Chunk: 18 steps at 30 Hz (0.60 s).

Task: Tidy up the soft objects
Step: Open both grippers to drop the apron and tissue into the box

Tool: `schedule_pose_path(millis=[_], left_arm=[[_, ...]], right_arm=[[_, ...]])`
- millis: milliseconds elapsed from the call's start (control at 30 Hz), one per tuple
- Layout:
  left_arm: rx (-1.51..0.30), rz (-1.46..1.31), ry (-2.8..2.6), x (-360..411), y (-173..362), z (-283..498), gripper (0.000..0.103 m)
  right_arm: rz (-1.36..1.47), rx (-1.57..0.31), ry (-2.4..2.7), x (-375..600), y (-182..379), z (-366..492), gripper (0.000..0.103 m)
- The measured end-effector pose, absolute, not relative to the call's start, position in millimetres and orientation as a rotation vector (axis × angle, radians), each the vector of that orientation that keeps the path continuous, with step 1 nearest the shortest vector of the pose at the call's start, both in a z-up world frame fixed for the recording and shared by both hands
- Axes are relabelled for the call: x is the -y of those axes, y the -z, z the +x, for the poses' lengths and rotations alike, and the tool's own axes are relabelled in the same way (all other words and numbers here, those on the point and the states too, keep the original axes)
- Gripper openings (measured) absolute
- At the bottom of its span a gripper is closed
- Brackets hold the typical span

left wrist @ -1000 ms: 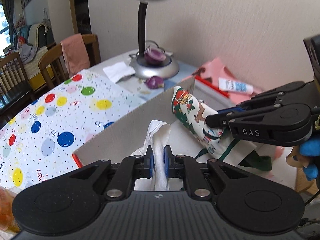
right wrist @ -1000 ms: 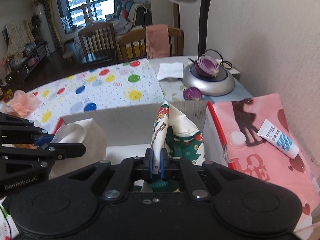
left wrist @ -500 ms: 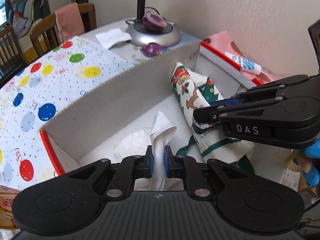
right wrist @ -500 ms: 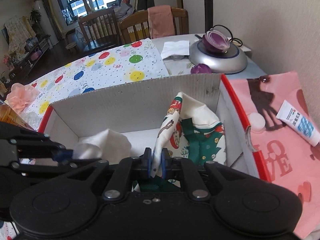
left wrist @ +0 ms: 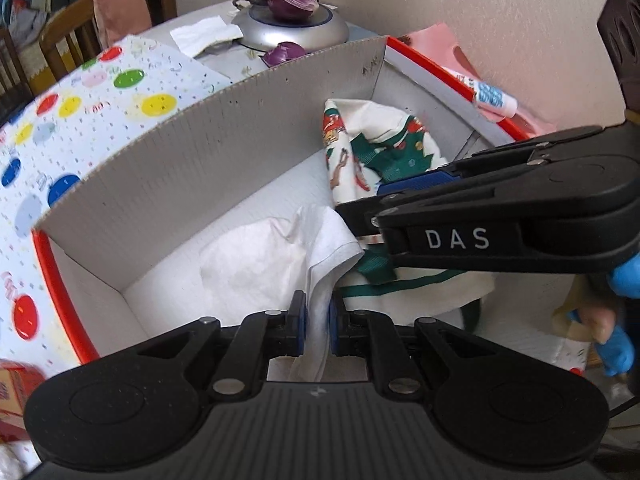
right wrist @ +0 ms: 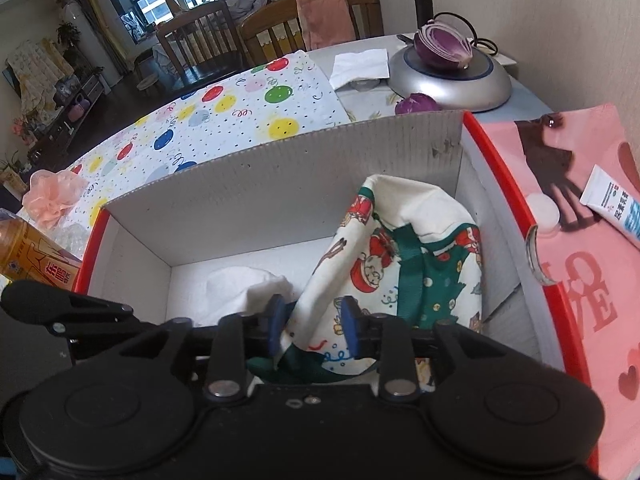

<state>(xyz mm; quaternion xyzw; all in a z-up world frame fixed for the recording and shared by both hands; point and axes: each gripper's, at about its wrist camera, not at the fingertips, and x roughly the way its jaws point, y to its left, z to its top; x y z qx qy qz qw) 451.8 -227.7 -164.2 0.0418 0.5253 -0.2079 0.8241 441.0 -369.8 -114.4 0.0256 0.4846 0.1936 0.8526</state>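
Cardboard box [right wrist: 280, 184], printed bag [right wrist: 400, 264] between parted jaws

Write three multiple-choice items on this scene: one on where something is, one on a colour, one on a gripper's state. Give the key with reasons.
1. Where does the white cloth lie?
A. on the lamp base
B. inside the cardboard box
C. on the chair

2. What colour is the strap on the Christmas-print bag?
A. green
B. yellow
C. purple

3. How do the fingers of the right gripper stand?
A. spread apart, with bag fabric loose between them
B. clamped flat together
C. out of view

Key:
1 B, the cloth rests on the box floor, its end between the fingers of the left gripper.
2 A, a dark green band runs down the bag.
3 A, a wide gap shows between the blue pads in the right wrist view.
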Motion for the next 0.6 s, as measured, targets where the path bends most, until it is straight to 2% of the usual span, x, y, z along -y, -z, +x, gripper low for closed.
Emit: schedule_pose_path(millis=[67, 133, 167, 233, 267, 467, 600], left_arm=[[-1.116, 0.078, 0.447, 227, 164, 451, 0.012], [-1.109, 0.081, 0.452, 227, 162, 449, 0.019], [-1.104, 0.081, 0.456, 226, 161, 447, 0.027], [-1.099, 0.074, 0.464, 226, 160, 445, 0.062], [-1.09, 0.071, 0.47, 225, 158, 443, 0.083], [-1.026, 0.017, 0.48, 218, 142, 433, 0.084], [-0.971, -0.006, 0.478, 210, 126, 423, 0.084]], right_arm=[[0.061, -1.017, -0.406, 372, 114, 441, 0.036], [0.074, -1.013, -0.405, 374, 111, 440, 0.038], [0.081, -1.01, -0.404, 376, 110, 439, 0.038], [0.088, -1.004, -0.404, 378, 106, 438, 0.045], [0.089, -1.0, -0.404, 379, 104, 437, 0.047], [0.112, -0.985, -0.418, 386, 90, 429, 0.05], [0.105, -0.95, -0.432, 388, 75, 418, 0.057]])
